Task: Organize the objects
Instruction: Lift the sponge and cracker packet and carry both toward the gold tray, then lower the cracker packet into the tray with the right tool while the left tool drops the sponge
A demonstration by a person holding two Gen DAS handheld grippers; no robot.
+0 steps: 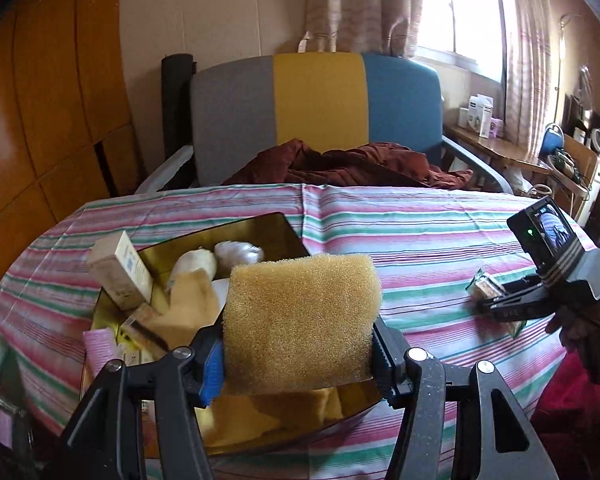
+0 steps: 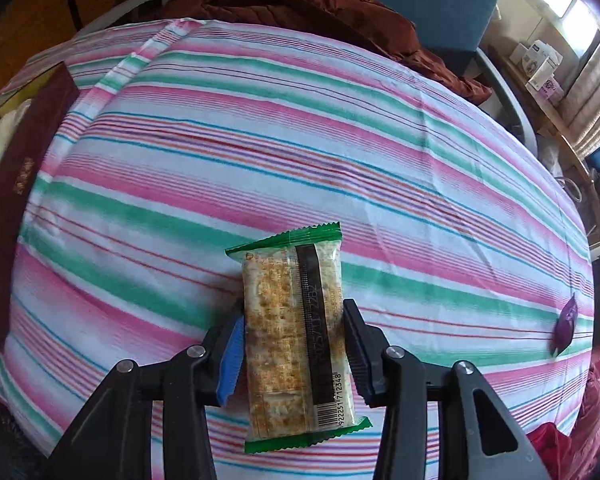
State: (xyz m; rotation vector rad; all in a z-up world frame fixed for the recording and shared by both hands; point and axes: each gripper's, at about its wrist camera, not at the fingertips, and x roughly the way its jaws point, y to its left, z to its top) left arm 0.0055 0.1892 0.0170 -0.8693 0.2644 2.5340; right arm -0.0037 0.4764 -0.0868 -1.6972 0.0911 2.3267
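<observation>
My left gripper [image 1: 298, 346] is shut on a yellow sponge [image 1: 300, 304] and holds it above a dark box [image 1: 278, 229] with a gold inside. Several things lie in that box, among them a small carton [image 1: 120, 268] and white bundles [image 1: 236, 254]. My right gripper [image 2: 294, 334] points steeply down at the striped tablecloth [image 2: 300, 140]. It is shut on a green-edged cracker packet [image 2: 288, 312], one pad against each long side. The left wrist view shows the right gripper [image 1: 496, 306] at the far right, with the packet [image 1: 486, 286] at its tips and a hand behind it.
A small purple wrapper [image 2: 566, 322] lies near the table's right edge. The dark red box wall [image 2: 24, 152] stands along the left. Behind the table is a grey, yellow and blue chair [image 1: 316, 108] with a brown-red cloth [image 1: 360, 164] on it. A side table with boxes [image 1: 480, 114] stands by the window.
</observation>
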